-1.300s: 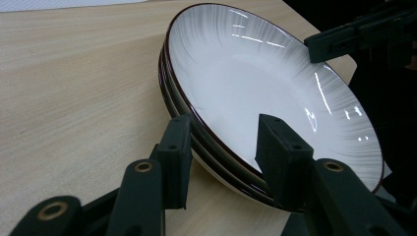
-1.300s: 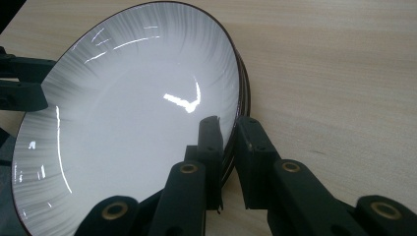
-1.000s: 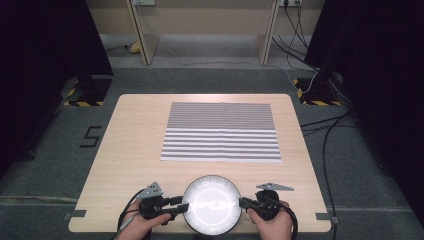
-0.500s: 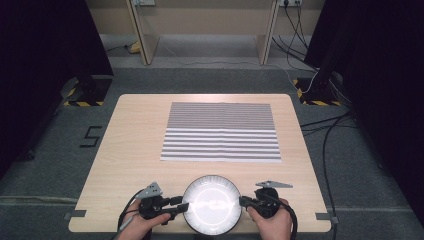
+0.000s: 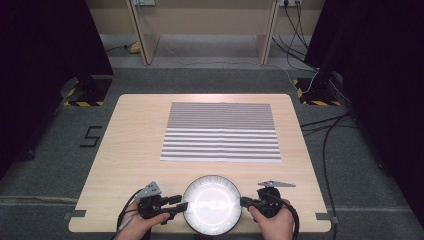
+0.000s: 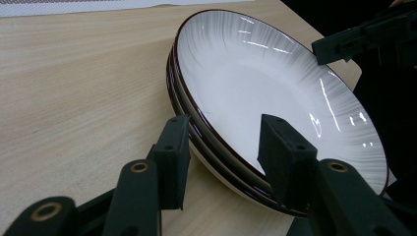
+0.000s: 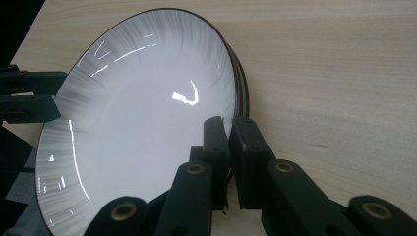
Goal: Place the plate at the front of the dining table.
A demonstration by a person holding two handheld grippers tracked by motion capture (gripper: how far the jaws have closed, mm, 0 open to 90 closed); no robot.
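Pale wood bench [image 5: 140, 150], with a striped mat [image 5: 222, 132] at its middle and my stack of white plates [image 5: 212, 205] against the near edge, between both hands. My right gripper [image 7: 230, 129] is clenched on the top plate's rim, I judge to lift it off. My left gripper [image 6: 223, 147] straddles the stack's opposite rim; its jaws, just opening, stand released.

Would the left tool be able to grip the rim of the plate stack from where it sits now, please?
Probably yes: the left tool already straddles the stack's near rim, its jaws apart and nothing between pads and rim.
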